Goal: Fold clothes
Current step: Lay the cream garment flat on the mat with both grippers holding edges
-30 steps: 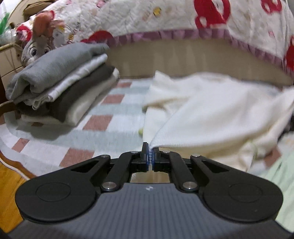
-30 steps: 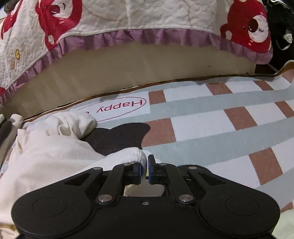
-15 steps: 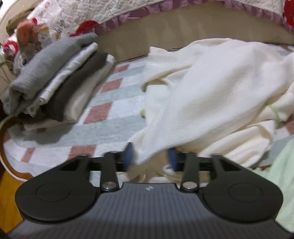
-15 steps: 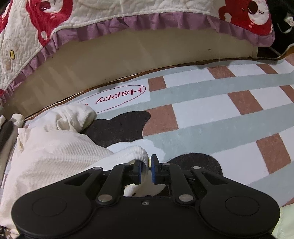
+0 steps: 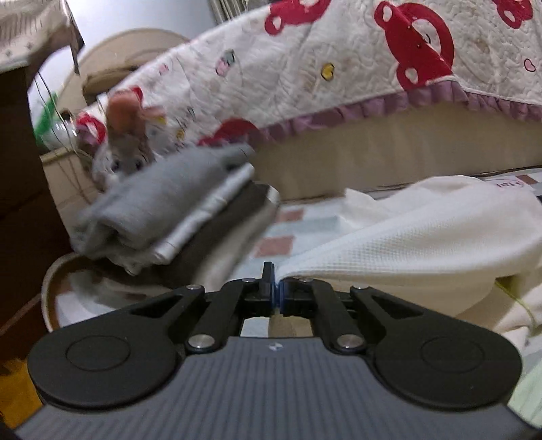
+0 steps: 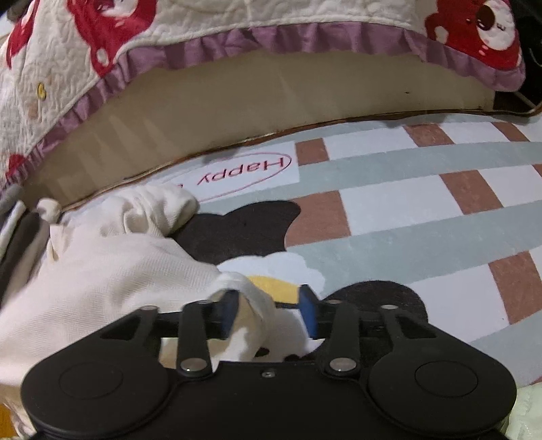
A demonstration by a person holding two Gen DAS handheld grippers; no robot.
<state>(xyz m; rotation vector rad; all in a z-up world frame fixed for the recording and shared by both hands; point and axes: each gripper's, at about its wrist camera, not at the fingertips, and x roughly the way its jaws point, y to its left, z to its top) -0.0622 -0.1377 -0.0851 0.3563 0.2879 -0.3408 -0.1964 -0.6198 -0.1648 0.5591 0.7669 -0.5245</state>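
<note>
Jaws apart on right gripper [image 6: 269, 309], checked rug [image 6: 406, 210], quilted bedspread [image 6: 203, 30] above

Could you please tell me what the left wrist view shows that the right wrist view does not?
Only the left wrist view shows the stack of folded clothes, the plush toy behind it, and the left gripper shut on the cream garment. Only the right wrist view shows the open right gripper and the rug's "Happy" oval. Both show the cream garment, checked rug and bear-print quilt.
</note>
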